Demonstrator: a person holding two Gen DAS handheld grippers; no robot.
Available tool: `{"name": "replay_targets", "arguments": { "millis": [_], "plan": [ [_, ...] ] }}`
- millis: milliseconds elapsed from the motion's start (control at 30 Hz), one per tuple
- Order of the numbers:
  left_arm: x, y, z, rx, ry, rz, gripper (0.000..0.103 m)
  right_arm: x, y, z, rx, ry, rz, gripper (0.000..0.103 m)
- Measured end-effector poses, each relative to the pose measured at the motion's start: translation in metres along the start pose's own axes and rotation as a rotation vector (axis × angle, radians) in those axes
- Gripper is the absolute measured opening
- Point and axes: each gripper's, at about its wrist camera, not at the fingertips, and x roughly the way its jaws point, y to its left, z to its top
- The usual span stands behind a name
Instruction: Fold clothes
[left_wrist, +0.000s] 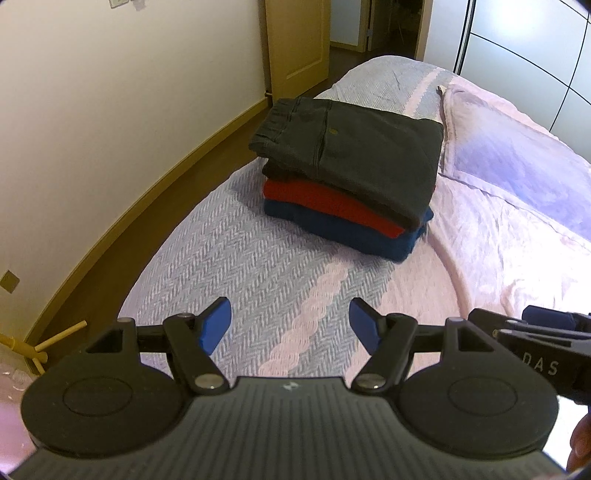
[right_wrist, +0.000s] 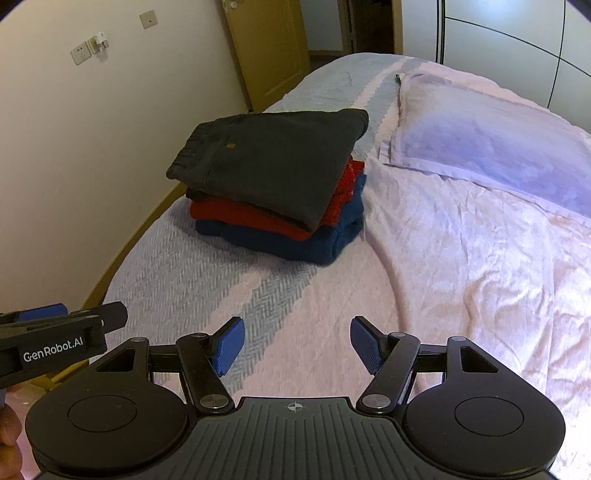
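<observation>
Where the bed (left_wrist: 258, 266) nears a cream wall (left_wrist: 110, 110) — folded clothes (left_wrist: 351, 177) rest.

Dim warm indoor light, soft shadows, sharp focus, fisheye-curved edges, dark corners

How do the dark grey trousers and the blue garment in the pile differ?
The dark grey trousers lie on top, their whole upper face showing; the blue garment is at the bottom, only its edges visible. The trousers show a waistband and button; the blue garment shows neither. Both are folded.
</observation>
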Motion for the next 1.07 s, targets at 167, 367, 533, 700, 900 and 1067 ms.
{"name": "replay_targets", "arguments": {
  "millis": [167,367,533,700,900,1067],
  "plan": [
    [0.013,-0.005,0.015,0.012,0.011,-0.004,0.068,0.013,-0.005,0.012,0.011,0.012,-0.005,0.067],
    [0.028,-0.011,0.026,0.017,0.025,-0.009,0.068,0.028,-0.011,0.022,0.018,0.041,-0.014,0.067],
    [0.038,-0.015,0.033,0.012,0.031,-0.012,0.068,0.040,-0.014,0.030,0.009,0.059,-0.024,0.067],
    [0.046,-0.016,0.040,0.000,0.032,-0.010,0.068,0.043,-0.014,0.034,-0.009,0.063,-0.024,0.067],
    [0.047,-0.016,0.041,-0.016,0.027,-0.002,0.067,0.045,-0.013,0.037,-0.031,0.066,-0.020,0.067],
    [0.040,-0.017,0.039,-0.018,0.011,0.020,0.068,0.045,-0.012,0.037,-0.046,0.064,-0.014,0.067]
  ]
}}
